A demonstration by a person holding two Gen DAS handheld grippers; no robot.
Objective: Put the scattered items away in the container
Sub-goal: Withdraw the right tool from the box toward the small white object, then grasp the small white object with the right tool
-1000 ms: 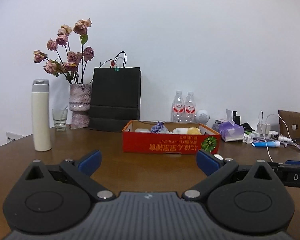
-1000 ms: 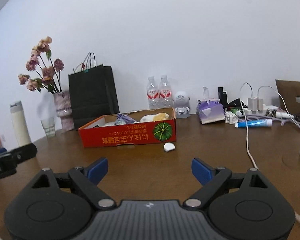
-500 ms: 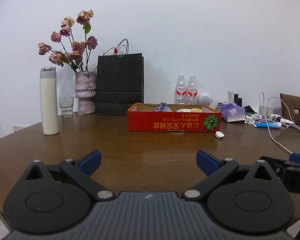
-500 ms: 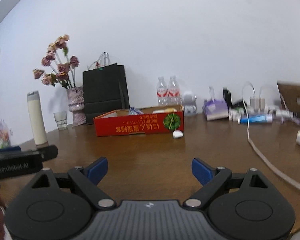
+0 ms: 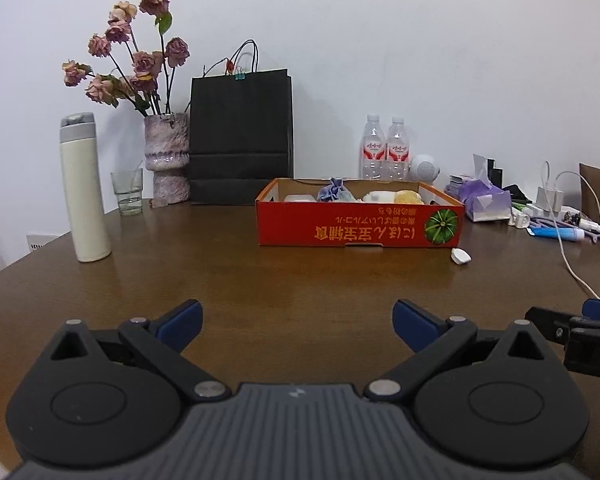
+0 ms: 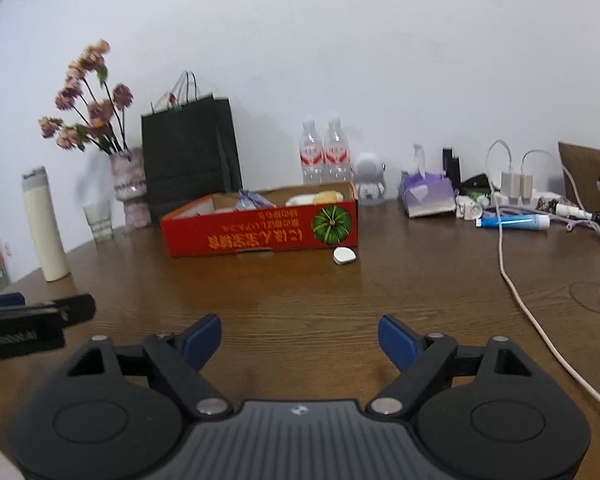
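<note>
A red cardboard box (image 5: pixel 360 226) (image 6: pixel 260 230) stands on the brown table and holds a purple pouch (image 5: pixel 334 193), a white item and a yellow item. A small white object (image 5: pixel 461 257) (image 6: pixel 344 256) lies on the table just outside the box's front right corner. My left gripper (image 5: pixel 296 324) is open and empty, well short of the box. My right gripper (image 6: pixel 300 340) is open and empty, also well short of it. Each gripper shows at the edge of the other's view.
A white thermos (image 5: pixel 85 188), a glass (image 5: pixel 127 193), a vase of dried roses (image 5: pixel 167 160) and a black paper bag (image 5: pixel 241 138) stand at the back left. Two water bottles (image 5: pixel 386 148), a tissue pack (image 6: pixel 426 196), a blue tube (image 6: pixel 512 222) and cables (image 6: pixel 512 280) are on the right.
Both grippers drew back from the box and lower, then came slightly forward again. Both stayed open. The white object stayed beside the box.
</note>
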